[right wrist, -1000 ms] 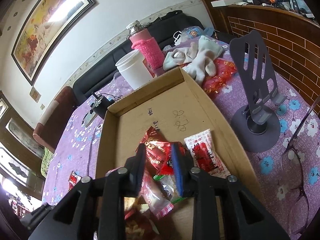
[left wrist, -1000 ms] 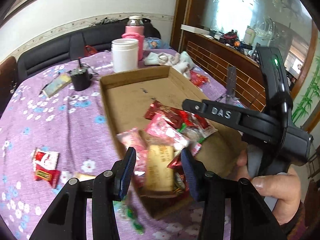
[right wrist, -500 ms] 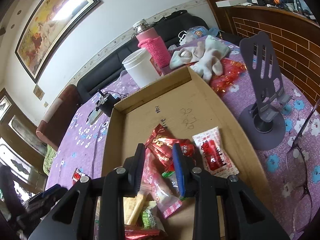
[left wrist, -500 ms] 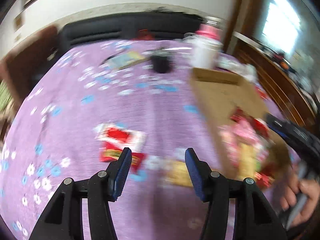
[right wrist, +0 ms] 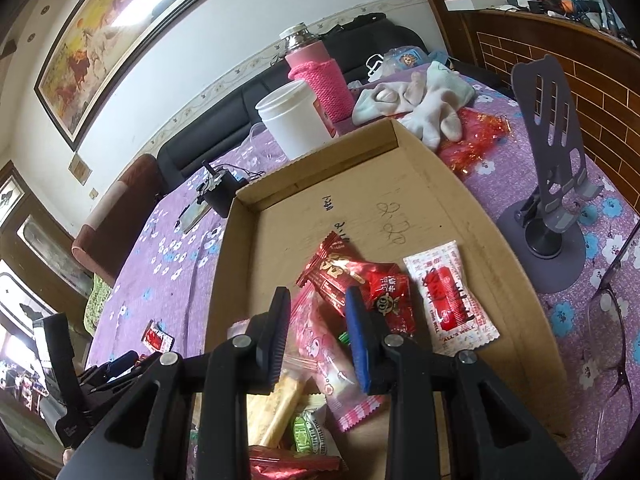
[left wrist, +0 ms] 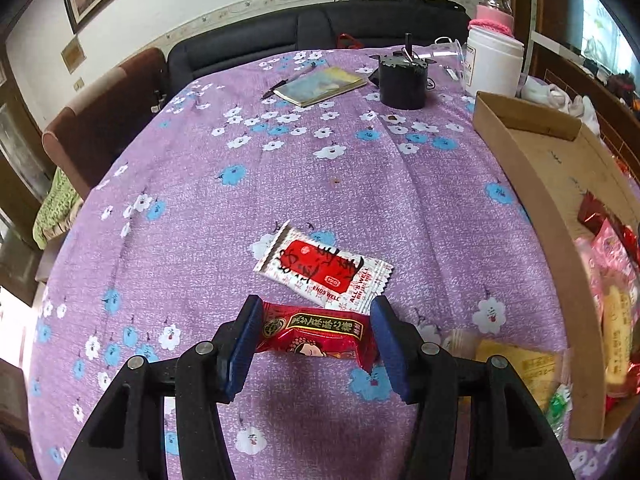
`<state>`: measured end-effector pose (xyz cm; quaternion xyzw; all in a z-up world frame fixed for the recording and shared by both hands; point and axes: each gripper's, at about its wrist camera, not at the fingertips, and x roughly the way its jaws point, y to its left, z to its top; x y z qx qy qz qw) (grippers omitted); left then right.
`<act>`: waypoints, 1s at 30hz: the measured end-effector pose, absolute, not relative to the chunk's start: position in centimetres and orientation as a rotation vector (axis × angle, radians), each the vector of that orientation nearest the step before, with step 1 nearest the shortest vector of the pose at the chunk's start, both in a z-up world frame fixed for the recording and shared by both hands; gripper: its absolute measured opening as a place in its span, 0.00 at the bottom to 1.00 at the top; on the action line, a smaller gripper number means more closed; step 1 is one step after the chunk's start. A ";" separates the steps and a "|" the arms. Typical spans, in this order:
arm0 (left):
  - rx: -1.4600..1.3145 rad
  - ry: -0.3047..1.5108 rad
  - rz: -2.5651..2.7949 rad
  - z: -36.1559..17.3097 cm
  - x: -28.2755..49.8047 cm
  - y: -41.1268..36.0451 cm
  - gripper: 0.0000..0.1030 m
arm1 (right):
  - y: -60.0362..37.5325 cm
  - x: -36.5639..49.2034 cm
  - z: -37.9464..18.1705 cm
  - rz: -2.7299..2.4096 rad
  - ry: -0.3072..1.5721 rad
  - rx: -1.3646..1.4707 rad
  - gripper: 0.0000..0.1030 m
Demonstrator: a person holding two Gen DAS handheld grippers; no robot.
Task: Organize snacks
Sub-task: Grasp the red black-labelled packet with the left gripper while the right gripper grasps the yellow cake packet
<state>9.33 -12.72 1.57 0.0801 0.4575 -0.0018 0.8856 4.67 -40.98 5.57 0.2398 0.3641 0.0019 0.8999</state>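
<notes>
Left wrist view is showing the left tongs (left wrist: 314, 342) standing apart and straddling a red candy packet (left wrist: 316, 334) lying on the tabletop (left wrist: 280, 184), so closing on it comes next, while the right tongs (right wrist: 318, 332) are hovering nearly together, empty, over the cardboard tray (right wrist: 440, 184).

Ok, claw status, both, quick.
Left claw: open, straddling the red snack packet on the table, not gripping it.
Right claw: narrowly open, empty, over the snacks in the cardboard box.
</notes>
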 end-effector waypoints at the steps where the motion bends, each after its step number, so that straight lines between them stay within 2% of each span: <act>1: 0.172 0.953 0.001 1.6 9.3 -12.5 0.57 | -40.9 4.7 5.6 0.005 0.755 0.495 0.26; 7: 0.095 1.024 0.066 2.2 9.7 -8.0 0.57 | -40.9 4.4 5.8 0.011 0.742 0.504 0.29; 9: 0.018 1.005 0.093 3.1 10.0 -5.6 0.57 | -40.7 4.3 6.0 0.014 0.734 0.501 0.32; 13: -0.144 1.022 0.002 3.6 10.7 -2.5 0.57 | -40.2 4.3 6.0 0.030 0.739 0.491 0.32; 20: -0.193 1.083 -0.031 3.0 11.5 -1.9 0.57 | -39.6 4.5 5.7 0.038 0.751 0.475 0.32; 24: -0.136 1.043 0.013 3.7 11.4 -2.2 0.66 | -39.4 4.5 5.5 0.040 0.758 0.472 0.32; 30: -0.136 1.115 0.019 1.6 12.3 -2.0 0.66 | -39.0 4.5 5.7 0.053 0.756 0.457 0.32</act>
